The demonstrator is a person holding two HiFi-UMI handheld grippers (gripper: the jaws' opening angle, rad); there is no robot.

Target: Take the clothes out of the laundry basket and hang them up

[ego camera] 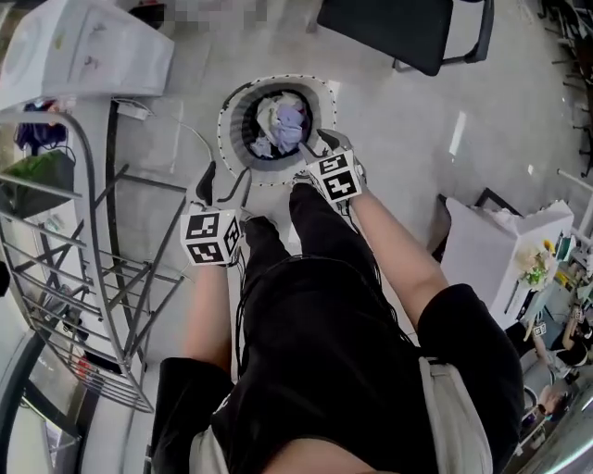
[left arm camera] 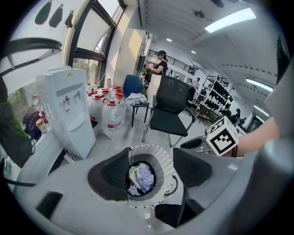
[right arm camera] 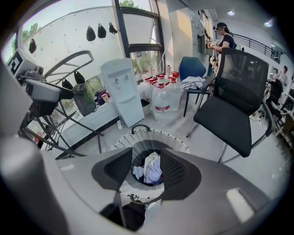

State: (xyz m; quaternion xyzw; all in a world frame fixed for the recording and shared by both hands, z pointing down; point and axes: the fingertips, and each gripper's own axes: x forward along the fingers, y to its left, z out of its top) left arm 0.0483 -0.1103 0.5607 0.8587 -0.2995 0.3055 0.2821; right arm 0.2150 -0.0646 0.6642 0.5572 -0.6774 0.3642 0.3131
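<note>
A round white laundry basket (ego camera: 233,104) stands on the floor ahead of the person's feet. Inside it lies a crumpled heap of white and pale lilac clothes (ego camera: 283,126). My left gripper (ego camera: 222,185) hangs open just outside the basket's near left rim. My right gripper (ego camera: 315,148) is open above the near right rim, empty. In the left gripper view the clothes (left arm camera: 141,177) show between the spread jaws of the left gripper (left arm camera: 150,172). The right gripper view shows the same: the right gripper (right arm camera: 147,170) points down at the clothes (right arm camera: 149,169) in the basket (right arm camera: 138,136).
A metal drying rack (ego camera: 74,278) stands at the left. A black office chair (ego camera: 398,28) is beyond the basket. A white water dispenser (left arm camera: 69,114) and several water bottles (left arm camera: 110,114) stand at the far left. A white box (ego camera: 505,250) sits to the right.
</note>
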